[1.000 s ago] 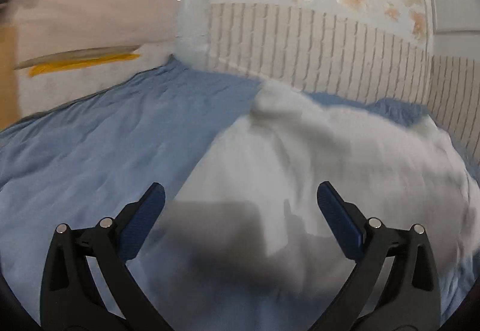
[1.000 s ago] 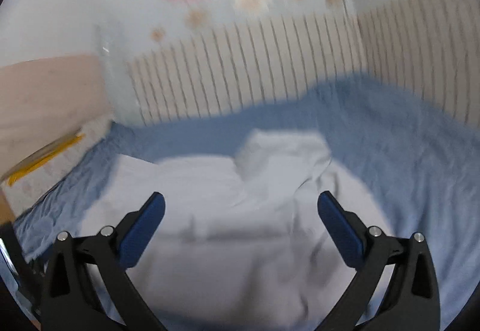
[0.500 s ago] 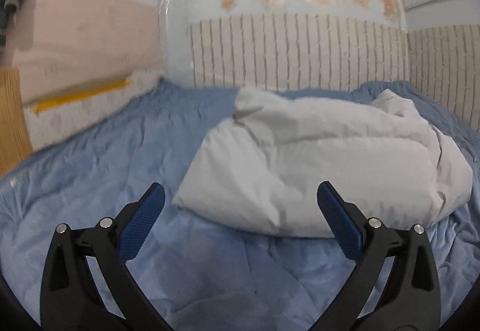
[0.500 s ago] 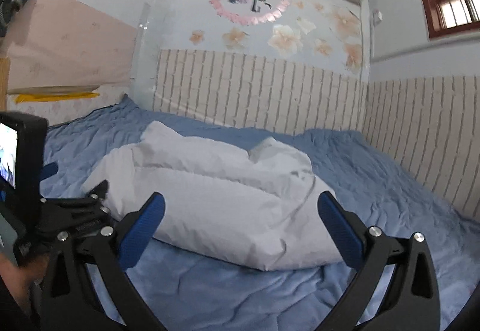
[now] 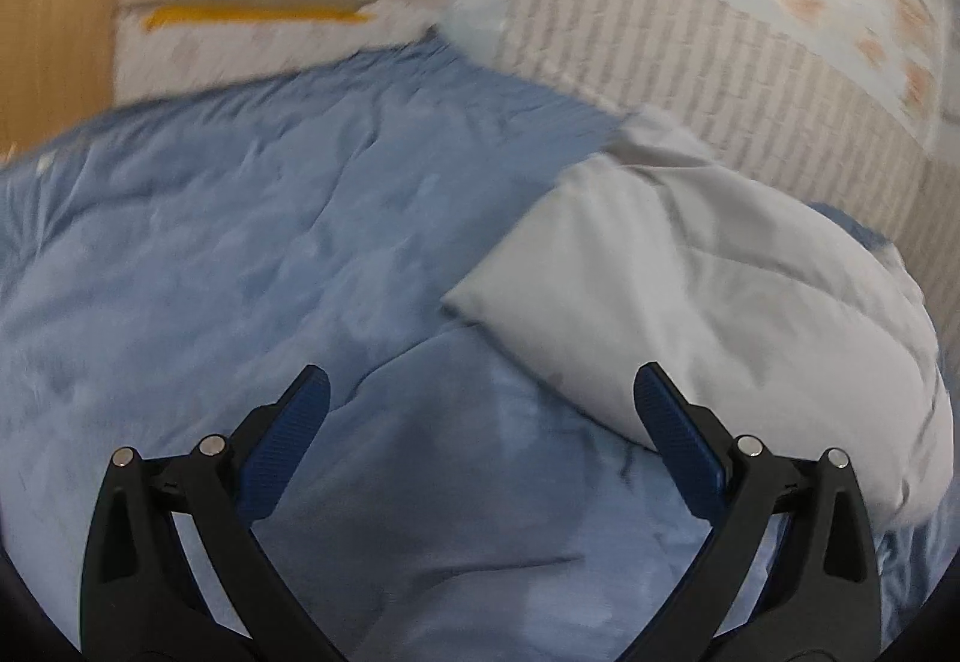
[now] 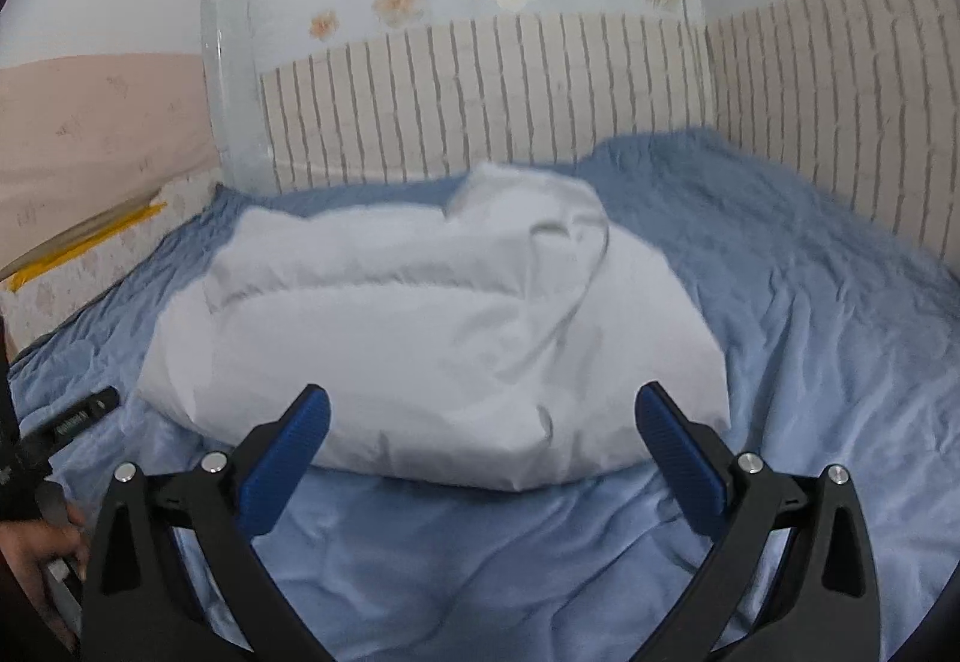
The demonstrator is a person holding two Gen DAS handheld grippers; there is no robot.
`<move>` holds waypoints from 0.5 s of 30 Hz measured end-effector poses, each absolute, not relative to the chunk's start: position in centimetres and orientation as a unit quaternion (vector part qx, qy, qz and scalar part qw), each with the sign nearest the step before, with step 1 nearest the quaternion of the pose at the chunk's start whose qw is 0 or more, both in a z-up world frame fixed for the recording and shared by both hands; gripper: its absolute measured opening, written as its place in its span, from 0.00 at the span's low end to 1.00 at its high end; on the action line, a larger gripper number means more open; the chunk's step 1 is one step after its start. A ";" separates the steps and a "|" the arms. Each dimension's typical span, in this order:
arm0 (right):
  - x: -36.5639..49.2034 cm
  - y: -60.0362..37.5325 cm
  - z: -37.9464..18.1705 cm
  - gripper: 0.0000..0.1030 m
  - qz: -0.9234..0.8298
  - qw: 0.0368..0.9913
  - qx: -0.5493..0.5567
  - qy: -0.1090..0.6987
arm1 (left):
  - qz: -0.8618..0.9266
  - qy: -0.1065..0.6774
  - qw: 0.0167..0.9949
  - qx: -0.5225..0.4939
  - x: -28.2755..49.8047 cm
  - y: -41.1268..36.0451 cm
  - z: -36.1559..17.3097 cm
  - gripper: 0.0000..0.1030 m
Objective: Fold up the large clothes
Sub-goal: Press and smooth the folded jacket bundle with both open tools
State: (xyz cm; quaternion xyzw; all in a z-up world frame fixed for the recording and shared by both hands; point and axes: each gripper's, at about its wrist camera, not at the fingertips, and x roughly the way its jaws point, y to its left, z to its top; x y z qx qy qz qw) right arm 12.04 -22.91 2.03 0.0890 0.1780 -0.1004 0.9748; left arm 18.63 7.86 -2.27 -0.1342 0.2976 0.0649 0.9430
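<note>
On the wrinkled blue bedsheet [image 6: 810,338] lay the puffy white folded garment [image 6: 432,350], bundled into a thick pad near the bed's middle, its far edge close to the cream slatted wall panel [image 6: 492,104]. Nearer than the bundle, the right gripper [image 6: 480,440] hovered with its blue-padded jaws spread wide and nothing between them. Left of the garment [image 5: 720,302], the left gripper [image 5: 480,422] likewise stood wide apart and empty above bare sheet [image 5: 240,242], the garment's near left corner just beyond its right finger.
</note>
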 end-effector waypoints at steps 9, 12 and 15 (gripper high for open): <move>14.8 -30.5 -0.6 0.98 -0.145 0.954 0.135 0.223 | 0.041 0.304 0.946 -0.106 23.4 9.6 -1.6 0.96; 15.9 -32.3 -1.9 0.98 -0.149 0.946 0.156 0.243 | 0.004 0.308 0.947 -0.090 25.0 8.2 -1.6 0.96; 16.8 -33.0 -2.9 0.98 -0.149 0.939 0.164 0.262 | -0.015 0.314 0.946 -0.082 25.6 6.7 -1.9 0.96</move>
